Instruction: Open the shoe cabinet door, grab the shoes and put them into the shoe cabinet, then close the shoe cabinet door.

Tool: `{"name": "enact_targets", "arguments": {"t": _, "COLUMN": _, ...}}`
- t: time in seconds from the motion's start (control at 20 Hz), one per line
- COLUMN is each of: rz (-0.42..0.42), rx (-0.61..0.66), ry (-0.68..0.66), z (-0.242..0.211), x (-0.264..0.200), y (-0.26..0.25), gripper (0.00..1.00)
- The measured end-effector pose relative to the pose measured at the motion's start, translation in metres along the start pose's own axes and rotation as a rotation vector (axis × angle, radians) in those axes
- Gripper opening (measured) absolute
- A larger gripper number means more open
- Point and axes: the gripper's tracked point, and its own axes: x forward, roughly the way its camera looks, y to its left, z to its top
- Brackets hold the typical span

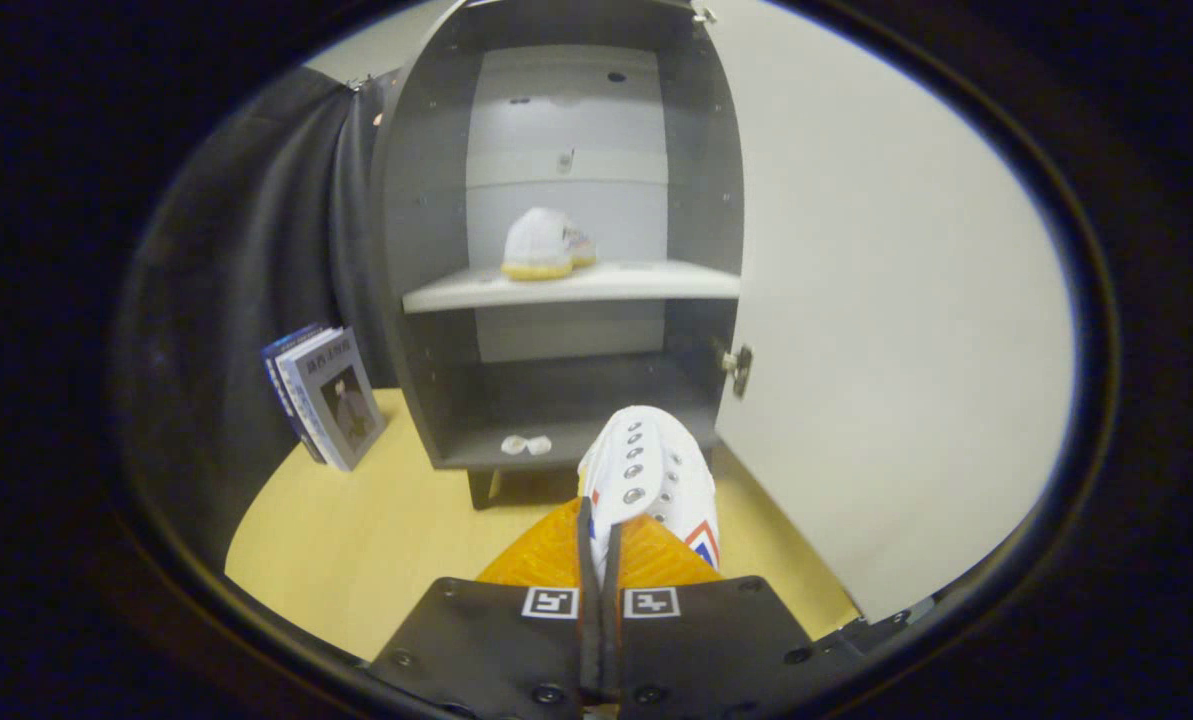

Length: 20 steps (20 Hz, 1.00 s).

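My gripper (599,560) is shut on a white shoe (651,480) with metal eyelets and a red-and-blue side mark; both fingers pinch its upper edge and the shoe points forward toward the cabinet. The grey shoe cabinet (556,250) stands just ahead with its door (886,300) swung wide open to the right. A second white shoe (544,243) with a yellowish sole rests on the cabinet's middle shelf (576,287). The held shoe hangs in front of the lower compartment (556,400), near its right side.
A small white object (526,444) lies on the bottom board of the cabinet. Several books (326,395) lean against the dark curtain left of the cabinet. The door's knob (737,367) sticks out close to the held shoe. The floor is yellow wood (376,540).
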Motion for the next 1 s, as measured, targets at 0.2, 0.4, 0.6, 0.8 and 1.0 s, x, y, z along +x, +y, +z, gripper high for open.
{"name": "enact_targets", "arguments": {"t": 0.2, "rz": -0.013, "rx": -0.035, "ry": -0.079, "z": 0.077, "x": -0.001, "y": -0.002, "gripper": 0.02}}
{"name": "enact_targets", "arguments": {"t": 0.4, "rz": 0.002, "rx": -0.058, "ry": -0.132, "z": 0.141, "x": 0.025, "y": -0.009, "gripper": 0.02}}
{"name": "enact_targets", "arguments": {"t": 0.6, "rz": 0.047, "rx": -0.074, "ry": -0.142, "z": 0.187, "x": 0.075, "y": -0.014, "gripper": 0.02}}
{"name": "enact_targets", "arguments": {"t": 0.8, "rz": 0.053, "rx": -0.104, "ry": -0.130, "z": 0.217, "x": 0.143, "y": -0.026, "gripper": 0.02}}
{"name": "enact_targets", "arguments": {"t": 1.0, "rz": 0.063, "rx": -0.127, "ry": -0.106, "z": 0.231, "x": 0.206, "y": -0.027, "gripper": 0.02}}
